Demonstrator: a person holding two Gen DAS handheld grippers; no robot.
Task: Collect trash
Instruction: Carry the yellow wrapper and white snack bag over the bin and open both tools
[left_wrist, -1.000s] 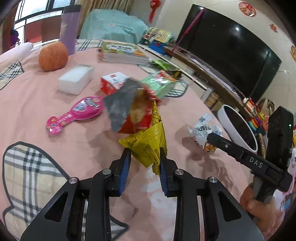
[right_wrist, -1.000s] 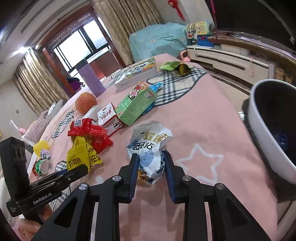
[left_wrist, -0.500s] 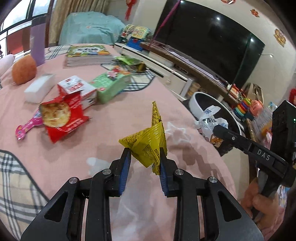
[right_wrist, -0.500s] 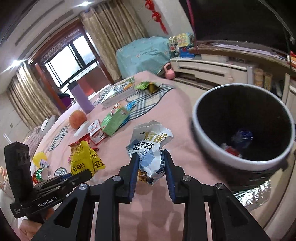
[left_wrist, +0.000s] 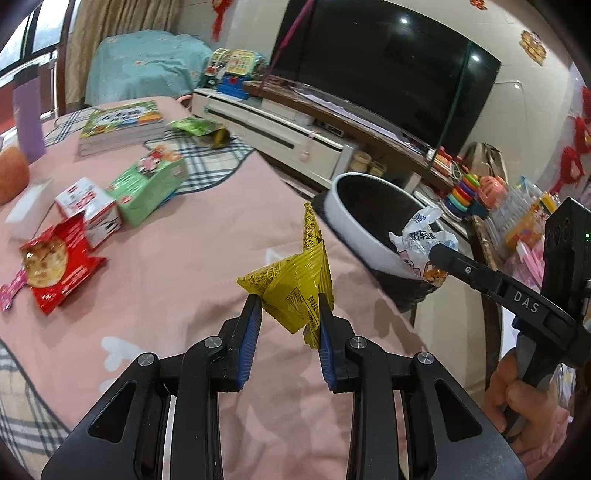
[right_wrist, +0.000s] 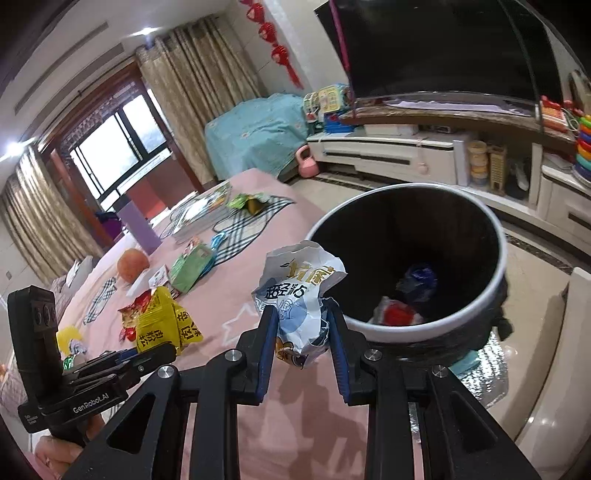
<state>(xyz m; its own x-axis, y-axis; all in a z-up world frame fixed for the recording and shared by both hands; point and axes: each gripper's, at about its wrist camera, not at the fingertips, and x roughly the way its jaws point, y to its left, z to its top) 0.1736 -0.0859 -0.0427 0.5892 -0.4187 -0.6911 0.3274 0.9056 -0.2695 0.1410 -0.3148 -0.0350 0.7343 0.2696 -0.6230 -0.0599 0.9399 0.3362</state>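
My left gripper is shut on a crumpled yellow wrapper, held above the pink tablecloth near its edge. My right gripper is shut on a white and blue crumpled wrapper, held just at the near rim of the white bin with a black liner, which holds a few scraps. In the left wrist view the right gripper and its white wrapper hang over the bin. In the right wrist view the left gripper and the yellow wrapper are at lower left.
On the cloth lie a red snack packet, a green carton, a red and white box, a white block, books, a green wrapper and an orange fruit. A TV stand lies beyond.
Both grippers have carried their wrappers off the table's middle toward the bin. The red packet that hung by the yellow wrapper now lies on the cloth. The bin has come close in both views.
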